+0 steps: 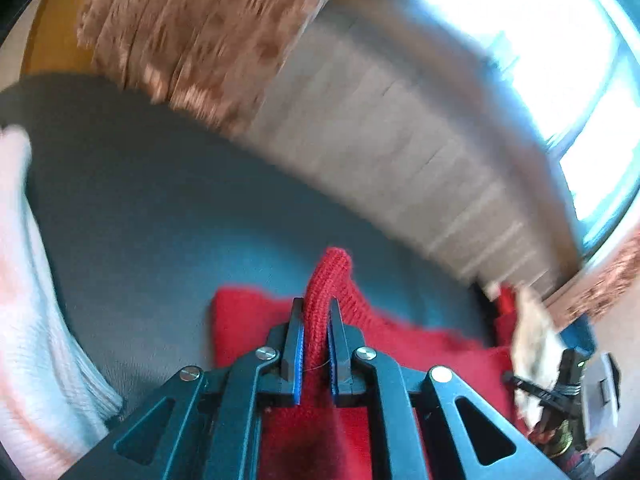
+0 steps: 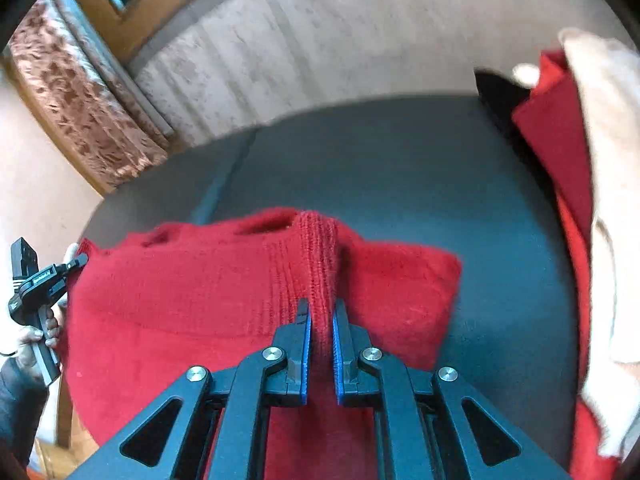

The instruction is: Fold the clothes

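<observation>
we have both hand-held grippers clamped on the red sweater (image 2: 208, 292), each pinching a bunched ridge of its ribbed knit. in the left wrist view the left hand-held gripper (image 1: 316, 344) has its blue-padded jaws drawn in against a raised fold of rib; in the right wrist view the right hand-held gripper (image 2: 320, 344) grips a like fold just below the ribbed band. the sweater hangs between us, lifted over the dark grey surface (image 2: 380, 168), which we take for a bed or sofa rather than a bench; we cannot tell whether its lower part touches that surface

judged step: the garment is gripped at two points along one edge and held spread out, so we read this as the carry or lay-out before the first fold, not a fold finished. both views are smeared by motion blur

next move, as we judge it: lower the sweater flat onto the grey surface with the two grips held apart so the body does not bunch, then let go and re-grip for the fold. a pile of other clothes (image 2: 600, 184), red and cream, lies at the far right and should be kept out of the way; a white knit garment (image 1: 28, 300) lies at the left

writing: none legible. the left hand-held gripper's body, seen from the right wrist, carries small pale marks too blurred to read
</observation>
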Tool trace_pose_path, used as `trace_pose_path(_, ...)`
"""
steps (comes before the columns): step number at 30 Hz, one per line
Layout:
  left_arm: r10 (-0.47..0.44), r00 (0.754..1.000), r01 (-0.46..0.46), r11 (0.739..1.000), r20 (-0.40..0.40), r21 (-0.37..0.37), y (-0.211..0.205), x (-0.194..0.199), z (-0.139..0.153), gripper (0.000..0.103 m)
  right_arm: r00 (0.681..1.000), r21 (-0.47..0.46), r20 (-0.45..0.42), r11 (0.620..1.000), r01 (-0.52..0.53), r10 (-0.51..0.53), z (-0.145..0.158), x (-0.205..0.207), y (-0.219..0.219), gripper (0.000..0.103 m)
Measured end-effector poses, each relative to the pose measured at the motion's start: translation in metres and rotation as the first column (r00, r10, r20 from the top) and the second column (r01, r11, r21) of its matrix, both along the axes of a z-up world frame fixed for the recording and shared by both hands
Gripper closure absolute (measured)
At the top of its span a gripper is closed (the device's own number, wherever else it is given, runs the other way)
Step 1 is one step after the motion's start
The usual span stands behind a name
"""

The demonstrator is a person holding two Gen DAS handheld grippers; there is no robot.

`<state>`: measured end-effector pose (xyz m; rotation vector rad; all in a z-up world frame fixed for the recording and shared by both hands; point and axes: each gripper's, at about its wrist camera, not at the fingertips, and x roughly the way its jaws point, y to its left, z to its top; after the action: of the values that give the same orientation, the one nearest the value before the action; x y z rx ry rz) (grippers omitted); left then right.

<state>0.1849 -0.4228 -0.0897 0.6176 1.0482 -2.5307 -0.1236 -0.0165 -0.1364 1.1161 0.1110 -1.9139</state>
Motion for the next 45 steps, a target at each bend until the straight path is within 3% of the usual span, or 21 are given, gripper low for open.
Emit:
trace_pose_path(4, 0.022, 0.984, -0.031, 0.998, -0.175, -0.05, 0.009, 0.031, 0.041, 0.096, 0.997, -0.144, -0.065, 0.989, 0.02, -0.03, 0.049, 0.011, 0.025, 0.094)
trace_pose_path(6, 0.04, 0.989, -0.054, 0.994, -0.143, -0.097, 0.01, 0.026, 0.045, 0.096, 0.996, -0.173, -0.076, 0.985, 0.029, -0.042, 0.059, 0.012, 0.032, 0.094)
trace_pose_path(8, 0.047, 0.996, -0.055, 0.994, -0.081, -0.097, 0.005, 0.013, 0.036, 0.096, 0.995, -0.152, -0.08, 0.987, 0.045, -0.057, 0.054, 0.009, 0.032, 0.094)
trace_pose_path(10, 0.084, 0.995, -0.079, 0.993, 0.057, -0.086, -0.003, -0.006, 0.011, 0.095, 0.996, -0.125, -0.037, 0.989, 0.075, -0.08, 0.037, -0.003, 0.021, 0.094)
trace_pose_path(12, 0.109, 0.977, -0.098, 0.993, 0.182, -0.068, -0.011, -0.024, -0.018, 0.095, 0.995, -0.09, 0.007, 0.991, 0.101, -0.101, 0.015, -0.013, 0.013, 0.094)
trace_pose_path(16, 0.136, 0.942, -0.141, 0.99, 0.306, -0.008, -0.019, -0.029, -0.058, 0.085, 0.987, -0.035, 0.085, 0.99, 0.14, -0.136, -0.023, -0.024, 0.006, 0.09)
trace_pose_path(17, 0.149, 0.938, -0.146, 0.989, 0.312, -0.035, -0.017, -0.027, -0.054, 0.082, 0.986, -0.048, 0.09, 0.988, 0.147, -0.142, -0.023, -0.025, 0.011, 0.088)
trace_pose_path(19, 0.198, 0.926, -0.174, 0.98, 0.322, -0.101, -0.011, -0.021, -0.041, 0.079, 0.983, -0.074, 0.1, 0.984, 0.161, -0.154, -0.021, -0.026, 0.019, 0.071)
trace_pose_path(21, 0.262, 0.908, -0.214, 0.961, 0.326, -0.176, -0.005, -0.014, -0.025, 0.078, 0.983, -0.082, 0.079, 0.982, 0.171, -0.164, -0.014, -0.025, 0.026, 0.061)
trace_pose_path(23, 0.323, 0.897, -0.246, 0.932, 0.301, -0.265, 0.008, -0.007, -0.006, 0.074, 0.987, -0.097, 0.012, 0.982, 0.163, -0.163, 0.004, -0.015, 0.034, 0.06)
trace_pose_path(26, 0.218, 0.932, -0.12, 0.939, 0.29, -0.321, 0.044, -0.023, -0.001, 0.07, 0.99, -0.13, -0.079, 0.985, 0.109, -0.12, 0.029, 0.009, 0.039, 0.056)
trace_pose_path(30, 0.072, 0.954, 0.05, 0.92, 0.292, -0.388, 0.091, -0.045, 0.003, 0.067, 0.993, -0.105, -0.119, 0.994, -0.038, 0.025, 0.033, 0.047, 0.014, 0.046)
trace_pose_path(33, -0.014, 0.91, 0.177, 0.918, 0.415, -0.356, 0.121, -0.062, -0.038, 0.066, 0.995, 0.01, -0.057, 0.997, -0.08, 0.081, -0.001, 0.066, -0.003, 0.042)
trace_pose_path(34, 0.006, 0.912, 0.176, 0.897, 0.411, -0.405, 0.132, -0.056, -0.043, 0.066, 0.996, 0.043, -0.038, 0.996, -0.081, 0.083, -0.015, 0.07, -0.003, 0.041)
trace_pose_path(37, -0.005, 0.92, 0.152, 0.926, 0.392, -0.346, 0.135, -0.039, -0.04, 0.066, 0.992, -0.033, -0.081, 0.994, -0.102, 0.099, -0.018, 0.083, 0.026, 0.041)
trace_pose_path(42, 0.018, 0.892, 0.195, 0.887, 0.453, -0.418, 0.142, -0.04, -0.028, 0.065, 0.993, -0.11, 0.025, 0.988, -0.109, 0.113, 0.001, 0.086, 0.071, 0.04)
trace_pose_path(44, -0.004, 0.914, 0.197, 0.879, 0.406, -0.435, 0.158, -0.044, -0.011, 0.068, 0.993, -0.178, 0.045, 0.979, -0.098, 0.107, 0.016, 0.086, 0.101, 0.031)
trace_pose_path(45, -0.023, 0.923, 0.205, 0.874, 0.383, -0.44, 0.167, -0.046, -0.003, 0.066, 0.992, -0.213, 0.057, 0.972, -0.1, 0.115, 0.022, 0.085, 0.117, 0.02)
